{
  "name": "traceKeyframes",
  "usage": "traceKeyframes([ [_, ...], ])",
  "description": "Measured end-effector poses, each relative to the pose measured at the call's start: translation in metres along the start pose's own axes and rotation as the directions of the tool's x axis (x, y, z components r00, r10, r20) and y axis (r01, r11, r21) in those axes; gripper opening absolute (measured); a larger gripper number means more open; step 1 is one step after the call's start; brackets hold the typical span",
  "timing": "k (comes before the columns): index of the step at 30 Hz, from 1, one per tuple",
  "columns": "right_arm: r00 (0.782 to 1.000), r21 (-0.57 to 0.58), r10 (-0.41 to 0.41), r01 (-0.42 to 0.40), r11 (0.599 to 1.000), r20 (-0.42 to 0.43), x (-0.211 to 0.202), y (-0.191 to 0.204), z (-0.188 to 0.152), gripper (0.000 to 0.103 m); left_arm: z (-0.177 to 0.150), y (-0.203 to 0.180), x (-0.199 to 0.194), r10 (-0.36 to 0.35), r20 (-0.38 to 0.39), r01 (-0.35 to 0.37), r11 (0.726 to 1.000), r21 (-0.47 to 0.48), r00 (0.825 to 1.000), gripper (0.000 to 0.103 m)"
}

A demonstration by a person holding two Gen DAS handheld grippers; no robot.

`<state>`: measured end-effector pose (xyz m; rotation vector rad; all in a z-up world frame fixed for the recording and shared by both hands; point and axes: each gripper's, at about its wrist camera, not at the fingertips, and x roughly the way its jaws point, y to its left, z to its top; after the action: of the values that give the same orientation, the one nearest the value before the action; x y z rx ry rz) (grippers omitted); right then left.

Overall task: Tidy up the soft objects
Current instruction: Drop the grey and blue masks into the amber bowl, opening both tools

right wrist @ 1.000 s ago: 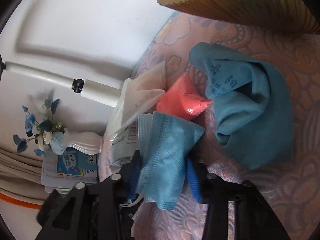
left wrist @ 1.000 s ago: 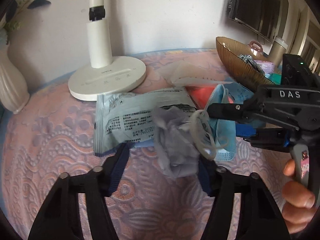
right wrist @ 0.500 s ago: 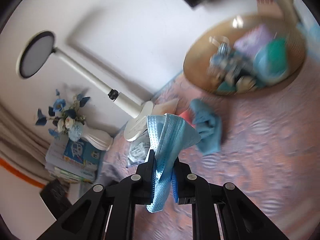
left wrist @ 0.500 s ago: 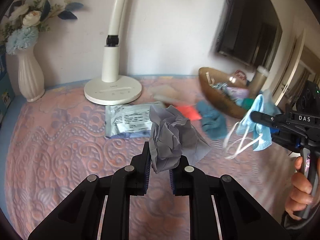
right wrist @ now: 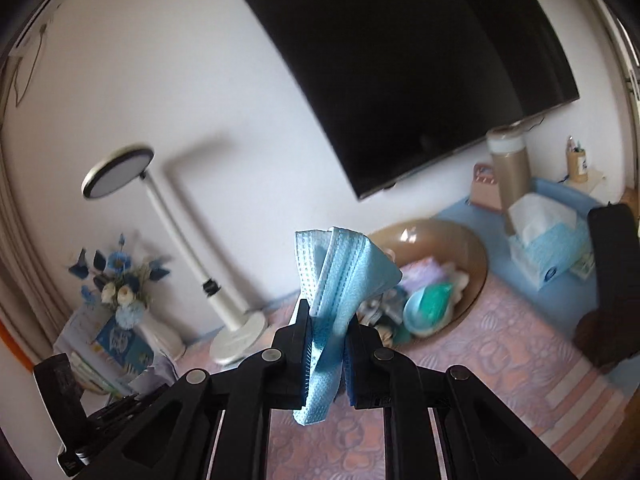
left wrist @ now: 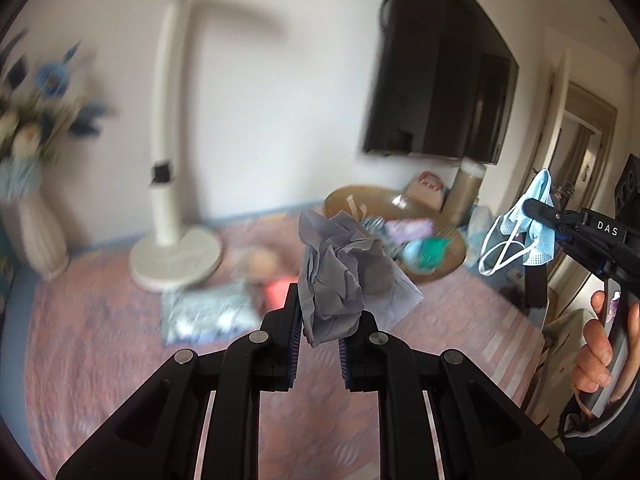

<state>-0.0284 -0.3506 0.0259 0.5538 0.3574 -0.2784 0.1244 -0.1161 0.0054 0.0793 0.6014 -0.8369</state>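
Grey crumpled tissue (left wrist: pixel 340 276) sits clamped in the left hand-held gripper (left wrist: pixel 318 346); the right hand-held gripper (right wrist: pixel 326 354) pinches a blue mask (right wrist: pixel 340 280).

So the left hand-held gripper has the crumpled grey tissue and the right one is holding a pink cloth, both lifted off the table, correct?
Not quite. The right hand-held gripper is shut on a light blue face mask, not a pink cloth, as the right wrist view shows. The left hand-held gripper does hold the crumpled grey tissue, and both are off the table.

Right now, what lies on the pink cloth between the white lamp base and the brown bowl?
In the left wrist view, a printed plastic packet and a blurred red item lie there.
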Motion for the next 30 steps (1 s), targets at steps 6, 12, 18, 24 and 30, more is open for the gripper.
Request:
traceKeyframes([
  [6,0.990,-0.034,-0.131,0.133,0.991,0.052,0.000,-0.011,0.048,0.013,0.051,-0.050,0.032,0.008,0.065,-0.013,0.998,0.067,0.998,0.013],
  [12,0.969,-0.071,-0.247,0.248,0.966,0.028,0.042,-0.030,0.086,0.013,0.081,-0.082,0.097,0.002,0.037,-0.005,0.995,0.097,0.999,0.013],
  [18,0.923,-0.124,-0.381,0.373,0.920,-0.052,0.119,-0.065,0.109,0.033,0.094,-0.091,0.159,-0.003,0.002,0.003,0.996,0.090,1.000,0.046],
  [24,0.901,-0.183,-0.409,0.382,0.906,-0.144,0.150,-0.095,0.103,0.041,0.084,-0.075,0.154,0.011,-0.003,-0.011,0.998,0.064,1.000,0.075],
  [30,0.937,-0.133,-0.316,0.297,0.946,-0.152,0.110,-0.083,0.088,0.046,0.073,-0.040,0.085,0.109,0.041,-0.110,0.993,0.034,0.993,0.075],
])
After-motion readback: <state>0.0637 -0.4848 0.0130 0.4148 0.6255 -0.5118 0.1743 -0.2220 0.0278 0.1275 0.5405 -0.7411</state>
